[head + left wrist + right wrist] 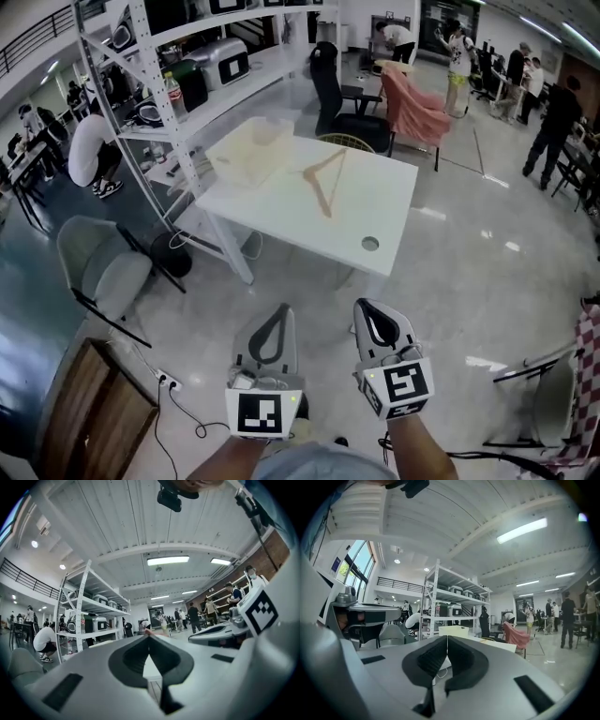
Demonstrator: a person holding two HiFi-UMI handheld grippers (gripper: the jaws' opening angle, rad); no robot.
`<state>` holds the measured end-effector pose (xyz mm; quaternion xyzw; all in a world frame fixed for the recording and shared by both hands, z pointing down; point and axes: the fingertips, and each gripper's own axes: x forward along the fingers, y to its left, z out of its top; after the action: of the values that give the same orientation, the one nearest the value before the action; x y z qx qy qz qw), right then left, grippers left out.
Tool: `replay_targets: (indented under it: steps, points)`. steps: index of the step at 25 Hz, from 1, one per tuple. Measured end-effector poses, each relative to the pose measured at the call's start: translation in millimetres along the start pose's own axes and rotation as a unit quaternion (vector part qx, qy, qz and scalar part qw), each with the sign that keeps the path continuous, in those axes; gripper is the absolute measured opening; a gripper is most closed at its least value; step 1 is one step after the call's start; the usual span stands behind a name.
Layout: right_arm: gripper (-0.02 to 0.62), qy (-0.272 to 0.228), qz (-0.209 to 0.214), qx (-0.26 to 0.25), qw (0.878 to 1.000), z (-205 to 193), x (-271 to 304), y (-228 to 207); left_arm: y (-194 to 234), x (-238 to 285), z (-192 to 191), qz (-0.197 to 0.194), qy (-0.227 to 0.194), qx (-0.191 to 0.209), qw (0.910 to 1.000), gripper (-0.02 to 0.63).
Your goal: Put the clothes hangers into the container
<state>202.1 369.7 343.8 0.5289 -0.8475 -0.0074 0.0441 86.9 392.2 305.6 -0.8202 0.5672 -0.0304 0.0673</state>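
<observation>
A wooden clothes hanger [325, 180] lies flat on the white table [375, 187]. A pale open container [249, 150] stands on the table's far left part, also seen as a cream box [453, 631] in the right gripper view. Both grippers hang low in the head view, well short of the table. My left gripper [280, 308] has its jaws together, empty. My right gripper [364, 304] is likewise shut with nothing held. Each points level toward the table.
A metal shelving rack [159, 94] stands left of the table, a grey chair [103, 267] near it. A black office chair [333, 94] and a chair draped in pink cloth [412, 108] stand behind. A wooden cabinet [89, 412] is at lower left. People stand around the room.
</observation>
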Motion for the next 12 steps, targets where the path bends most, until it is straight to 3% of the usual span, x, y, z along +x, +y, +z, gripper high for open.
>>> replay_targets:
  steps: [12]
  points:
    - [0.012,-0.022,-0.026,-0.027,0.999,39.5,124.1,-1.0,103.1,85.6,9.3,-0.013,-0.042,0.001,0.9990,0.012]
